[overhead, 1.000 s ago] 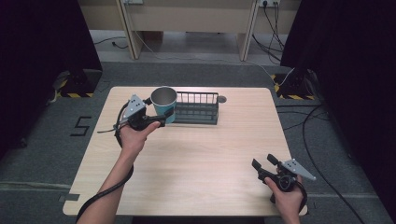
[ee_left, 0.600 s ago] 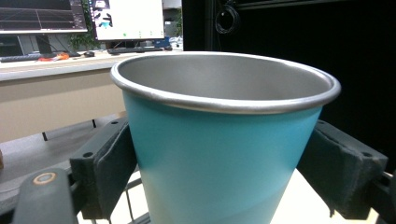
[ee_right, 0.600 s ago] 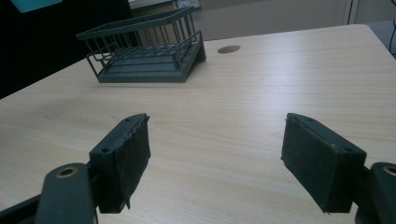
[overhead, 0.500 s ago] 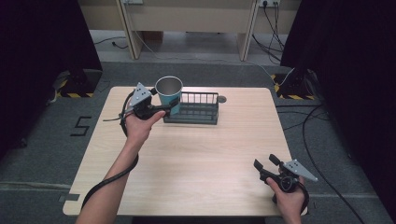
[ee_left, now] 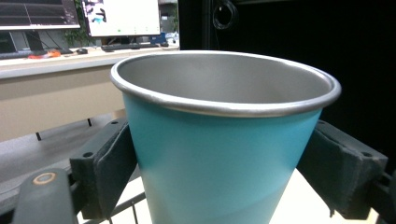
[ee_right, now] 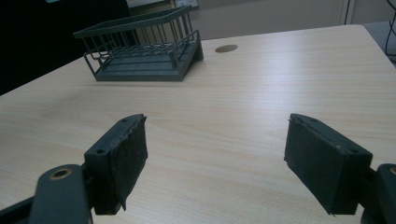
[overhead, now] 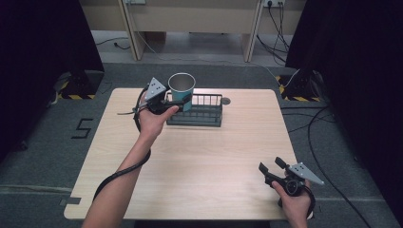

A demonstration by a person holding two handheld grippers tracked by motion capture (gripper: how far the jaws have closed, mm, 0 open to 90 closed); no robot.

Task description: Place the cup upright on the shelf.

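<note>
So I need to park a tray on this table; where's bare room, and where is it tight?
The widest bare patch is mid-table, between the rack and the near edge. The far right corner beyond the rack is free too, save a small round hole. It is tight where the left gripper holds the cup at the rack, and by the right gripper.

Support surface: light wooden table (overhead: 199,161), pale grain, rectangular with rounded corners, standing on grey carpeted floor (overhead: 43,156).

Directly on the table: one dark wire rack (overhead: 197,113), rectangular, low flat base with upright bars along its sides. Position: far edge of the table, slightly left of centre, long side parallel to the far edge.

In the right gripper view the rack (ee_right: 142,49) sits flat on its base. Just right of the rack, near the far edge, a small dark round spot (overhead: 225,100) lies flush in the tabletop.
</note>
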